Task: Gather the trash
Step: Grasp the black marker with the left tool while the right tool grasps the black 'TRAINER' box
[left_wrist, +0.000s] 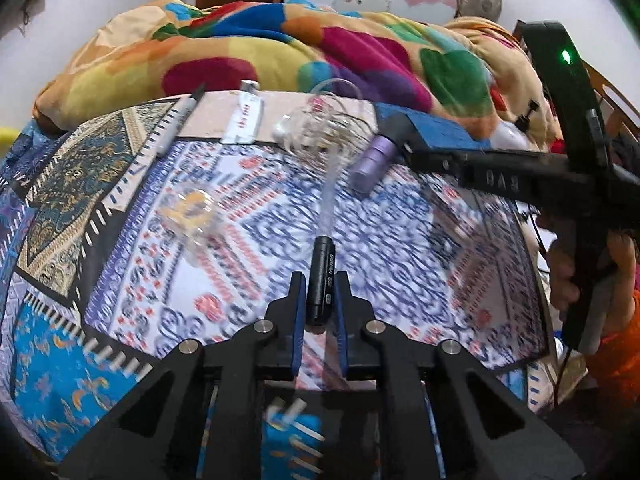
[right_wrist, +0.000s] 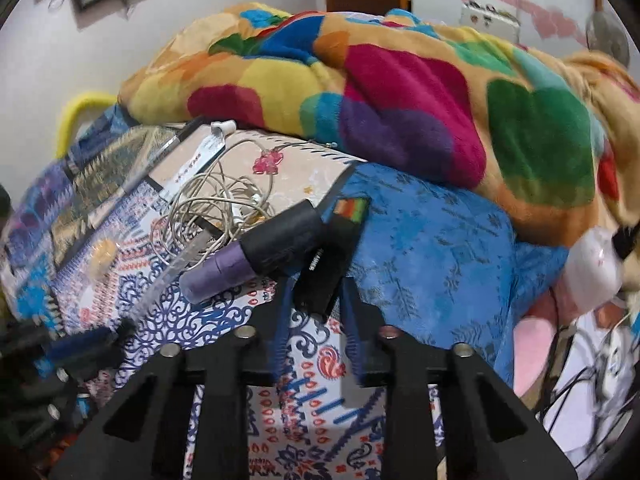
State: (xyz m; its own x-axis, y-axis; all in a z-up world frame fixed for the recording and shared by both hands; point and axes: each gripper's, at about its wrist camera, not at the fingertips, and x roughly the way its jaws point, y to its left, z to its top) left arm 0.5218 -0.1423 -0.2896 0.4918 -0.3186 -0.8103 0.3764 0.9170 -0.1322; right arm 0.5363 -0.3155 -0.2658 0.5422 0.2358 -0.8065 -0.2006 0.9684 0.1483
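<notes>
On the patterned bedspread (left_wrist: 400, 248) lies a pen with a black cap (left_wrist: 321, 280) and a clear barrel. My left gripper (left_wrist: 318, 280) is shut on that cap. In the right wrist view my right gripper (right_wrist: 316, 284) is shut on a small black box (right_wrist: 320, 272) with white print and a striped end. A purple cylinder with a black cap (right_wrist: 224, 272) lies just left of the box, touching it. In the left wrist view the right gripper (left_wrist: 404, 136) sits beside the purple cylinder (left_wrist: 370, 166), held by a hand (left_wrist: 560, 276). The left gripper (right_wrist: 92, 344) shows blurred at the lower left.
A tangled white cable (left_wrist: 320, 128) with a pink charm (right_wrist: 266, 162), a white tube (left_wrist: 246, 118), a marker (left_wrist: 180, 120) and a clear wrapper (left_wrist: 188, 216) lie on the bed. A heaped colourful blanket (right_wrist: 400, 92) fills the far side. White clutter and wires (right_wrist: 592, 272) sit at the right edge.
</notes>
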